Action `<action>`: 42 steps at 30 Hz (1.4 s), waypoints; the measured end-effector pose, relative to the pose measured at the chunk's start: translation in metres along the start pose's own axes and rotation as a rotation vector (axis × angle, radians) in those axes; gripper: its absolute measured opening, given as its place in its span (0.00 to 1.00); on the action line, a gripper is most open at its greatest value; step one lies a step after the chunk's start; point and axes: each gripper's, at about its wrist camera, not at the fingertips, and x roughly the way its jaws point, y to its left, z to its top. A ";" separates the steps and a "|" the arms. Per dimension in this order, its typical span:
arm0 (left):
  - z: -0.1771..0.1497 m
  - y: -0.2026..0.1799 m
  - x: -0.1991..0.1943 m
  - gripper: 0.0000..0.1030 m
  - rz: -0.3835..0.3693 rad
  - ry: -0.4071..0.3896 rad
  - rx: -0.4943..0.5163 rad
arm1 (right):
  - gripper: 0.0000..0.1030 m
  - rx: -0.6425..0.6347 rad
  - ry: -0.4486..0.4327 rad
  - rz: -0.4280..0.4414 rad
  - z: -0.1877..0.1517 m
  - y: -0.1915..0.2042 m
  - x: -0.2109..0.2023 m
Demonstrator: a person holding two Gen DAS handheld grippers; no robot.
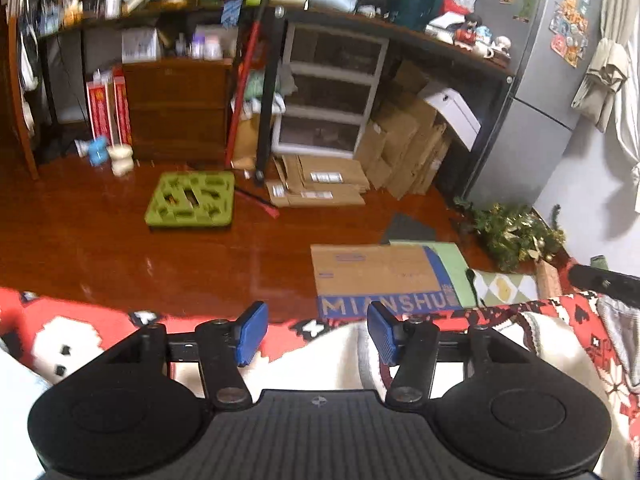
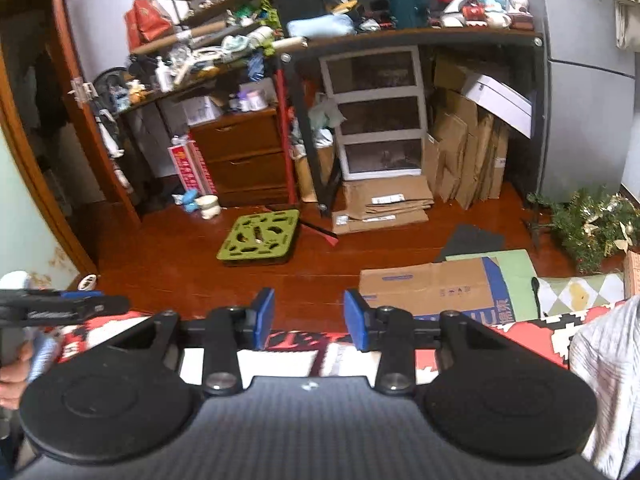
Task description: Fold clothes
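Hovering over the near edge of a red, white and black patterned blanket [image 1: 72, 320], the left gripper [image 1: 318, 334] has its blue-padded fingers [image 1: 251, 334] parted with nothing between them; the pads touch no cloth. A cream-white garment [image 1: 344, 360] lies on the blanket directly beneath and behind those fingers. Its visible part runs from the lower centre of the left wrist view up toward the right, where a grey ribbed edge [image 1: 618, 320] shows; its full outline and long axis cannot be determined, as the gripper body covers most of it.

The right gripper [image 2: 309, 320] likewise holds its blue fingers [image 2: 264, 318] apart and empty above the blanket edge. In the right wrist view a pale striped garment [image 2: 604, 380] lies at the right margin on the blanket, well apart from the fingers. The left gripper [image 2: 64, 308] appears at the left margin of that view, with a hand [image 2: 14, 372] on its handle.

Beyond the blanket lies a glossy red-brown wooden floor [image 1: 120, 240]. A flattened cardboard box [image 1: 376, 272] lies on it, just past the blanket edge; its blue band reads "MIANSHU". A green perforated plastic tray [image 1: 190, 200] lies farther out. Flattened cartons [image 1: 320, 184] with white shipping labels, too small to read, lie before a three-drawer plastic cabinet [image 1: 332, 88]. A grey refrigerator [image 1: 532, 100] carries magnets, unreadable
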 end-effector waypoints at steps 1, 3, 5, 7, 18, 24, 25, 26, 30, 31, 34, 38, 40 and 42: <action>-0.002 0.002 0.001 0.52 -0.011 -0.002 -0.003 | 0.40 0.022 0.001 -0.014 -0.002 -0.007 0.008; -0.006 0.005 0.008 0.52 -0.048 0.020 -0.004 | 0.39 0.044 0.013 -0.040 -0.008 -0.019 0.023; -0.009 0.008 0.014 0.52 -0.085 0.045 -0.024 | 0.30 0.029 0.060 -0.062 -0.013 -0.032 0.034; -0.011 0.009 0.017 0.52 -0.094 0.057 -0.029 | 0.29 0.025 0.093 -0.069 -0.019 -0.042 0.041; -0.016 0.003 0.021 0.39 -0.007 0.077 0.051 | 0.26 0.027 0.166 -0.106 -0.039 -0.073 0.053; -0.021 -0.002 0.027 0.16 0.022 0.092 0.130 | 0.15 -0.062 0.178 -0.106 -0.046 -0.056 0.043; -0.022 0.000 0.028 0.11 0.014 0.090 0.125 | 0.09 -0.080 0.174 -0.109 -0.047 -0.051 0.038; -0.022 0.002 0.029 0.10 0.005 0.086 0.119 | 0.07 -0.089 0.168 -0.111 -0.048 -0.049 0.037; -0.023 0.007 0.027 0.07 -0.013 0.054 0.081 | 0.04 -0.056 0.107 -0.118 -0.049 -0.047 0.028; -0.021 0.009 0.026 0.06 -0.013 0.039 0.066 | 0.04 -0.026 0.084 -0.114 -0.047 -0.050 0.025; -0.020 0.009 0.025 0.05 -0.004 0.008 0.020 | 0.00 0.058 0.028 -0.119 -0.046 -0.064 0.021; -0.019 0.008 0.032 0.05 0.012 0.028 0.016 | 0.00 0.098 0.033 -0.162 -0.050 -0.076 0.023; -0.018 0.007 0.033 0.05 0.013 0.029 0.015 | 0.01 0.108 0.022 -0.116 -0.046 -0.074 0.020; -0.018 0.008 0.033 0.06 0.015 0.031 0.016 | 0.05 0.090 0.005 -0.024 -0.042 -0.065 0.017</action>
